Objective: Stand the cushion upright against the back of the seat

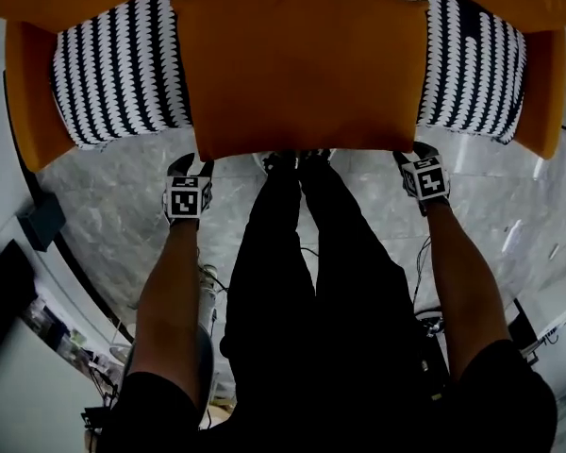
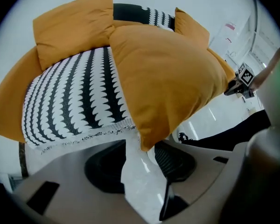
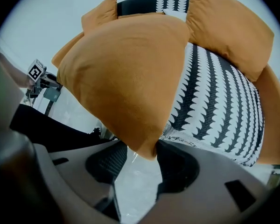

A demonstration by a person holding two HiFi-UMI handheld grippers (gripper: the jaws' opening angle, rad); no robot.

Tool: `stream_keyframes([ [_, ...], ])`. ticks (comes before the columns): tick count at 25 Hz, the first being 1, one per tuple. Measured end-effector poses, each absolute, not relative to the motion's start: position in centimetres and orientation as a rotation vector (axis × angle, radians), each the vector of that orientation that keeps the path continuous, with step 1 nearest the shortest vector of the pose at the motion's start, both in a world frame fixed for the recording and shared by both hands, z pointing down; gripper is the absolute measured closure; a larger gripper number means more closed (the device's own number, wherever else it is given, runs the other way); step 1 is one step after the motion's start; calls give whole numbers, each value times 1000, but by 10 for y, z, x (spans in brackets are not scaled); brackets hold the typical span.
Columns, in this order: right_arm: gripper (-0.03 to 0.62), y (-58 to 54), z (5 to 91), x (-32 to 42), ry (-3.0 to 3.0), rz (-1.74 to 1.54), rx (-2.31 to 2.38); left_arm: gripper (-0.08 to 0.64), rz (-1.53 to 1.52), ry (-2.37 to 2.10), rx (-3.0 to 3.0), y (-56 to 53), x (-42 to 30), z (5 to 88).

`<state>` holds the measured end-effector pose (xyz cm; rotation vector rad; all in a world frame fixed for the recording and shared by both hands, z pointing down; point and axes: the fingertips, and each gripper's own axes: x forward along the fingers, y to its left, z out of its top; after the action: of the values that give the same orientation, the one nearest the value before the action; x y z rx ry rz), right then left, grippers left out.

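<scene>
A large orange cushion (image 1: 302, 64) lies flat on the black-and-white patterned seat cover (image 1: 113, 74), its front edge overhanging the seat. My left gripper (image 1: 191, 164) is at the cushion's front left corner, and my right gripper (image 1: 412, 155) is at its front right corner. In the left gripper view, the cushion (image 2: 168, 73) dips its corner between the wide-apart jaws of the left gripper (image 2: 140, 164), and the pads do not press on it. The right gripper view shows the same: the cushion (image 3: 126, 73) has its corner tip inside the open right gripper (image 3: 141, 167).
Two smaller orange cushions (image 2: 72, 27) (image 3: 228, 24) lean at the back of the seat. Orange armrests (image 1: 28, 92) (image 1: 545, 92) flank the seat. The person's black-trousered legs (image 1: 302, 281) stand on the grey marble floor (image 1: 123, 225) between the grippers. Cables and a white box (image 1: 557, 310) lie at the lower right.
</scene>
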<state>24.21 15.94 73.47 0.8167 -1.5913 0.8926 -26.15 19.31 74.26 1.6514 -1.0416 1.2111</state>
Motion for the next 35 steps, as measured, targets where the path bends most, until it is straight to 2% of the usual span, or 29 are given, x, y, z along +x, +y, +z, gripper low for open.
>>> stream_keyframes([
  [4,401,160,736,250,-1571,877,824,381,1223,-1012,1707,182,-245,740],
  [7,404,160,733,252,-1567,859,830,485,1251,-967,1742,185,-237,740],
  [8,417,159,728,253,-1563,848,837,496,1259,-962,1747,185,-236,736],
  [10,486,155,718,255,-1558,830,853,502,1250,-971,1748,182,-234,726],
  [15,514,149,705,250,-1577,837,866,508,1209,-1004,1760,175,-236,708],
  [35,535,91,589,259,-1792,833,1046,523,1015,-1158,1801,124,-224,591],
])
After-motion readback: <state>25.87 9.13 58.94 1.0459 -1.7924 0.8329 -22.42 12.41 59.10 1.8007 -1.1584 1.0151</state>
